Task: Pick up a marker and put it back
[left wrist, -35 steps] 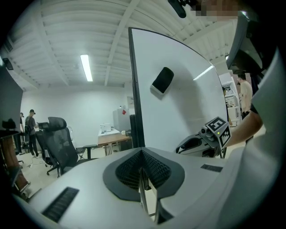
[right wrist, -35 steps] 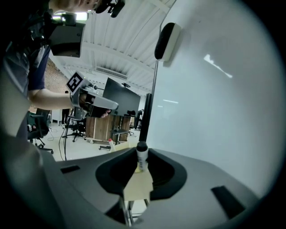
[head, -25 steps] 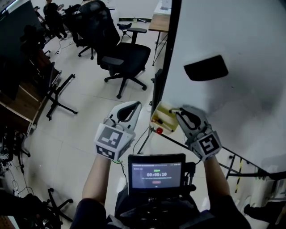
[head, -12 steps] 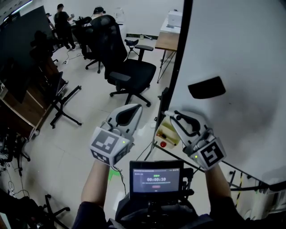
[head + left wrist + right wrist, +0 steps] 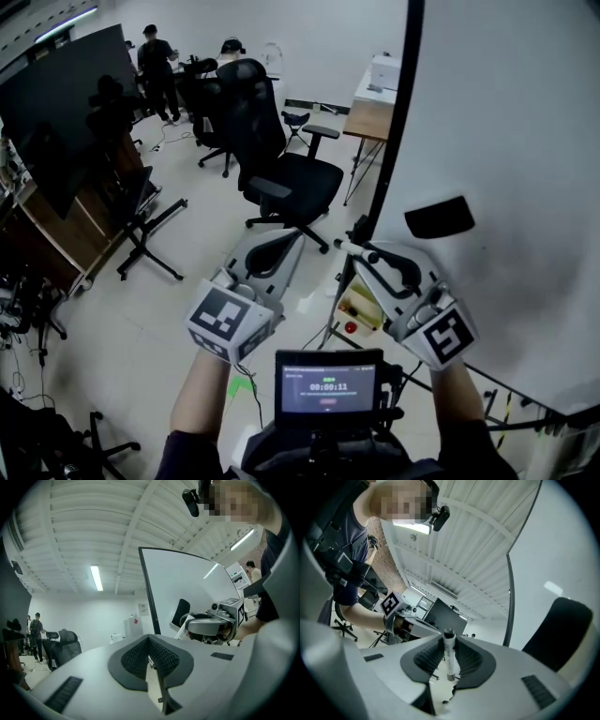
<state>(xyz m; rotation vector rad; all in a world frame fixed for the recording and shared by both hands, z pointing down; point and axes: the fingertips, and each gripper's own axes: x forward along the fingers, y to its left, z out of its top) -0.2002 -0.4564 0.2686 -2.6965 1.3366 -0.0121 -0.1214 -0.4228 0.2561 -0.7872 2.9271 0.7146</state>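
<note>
My right gripper [image 5: 449,654] is shut on a white marker [image 5: 449,658] with a black cap, which stands upright between the ribbed pads. In the head view the marker [image 5: 346,247] pokes out leftward from the right gripper [image 5: 361,255], just in front of the whiteboard [image 5: 525,141]. A black eraser [image 5: 441,217] sticks to the board up and to the right of it. My left gripper [image 5: 150,645] is shut with nothing held. It hovers to the left of the board's edge, beside the right gripper [image 5: 208,626].
A yellow tray [image 5: 362,307] with a red item hangs below the board's edge. A black office chair [image 5: 286,173] stands on the floor beyond the grippers, with a desk [image 5: 371,118], a dark screen [image 5: 61,122] and people [image 5: 155,58] farther off.
Both grippers have risen along the whiteboard's edge, from beside the yellow tray to above it. The marker has stayed in the right gripper.
</note>
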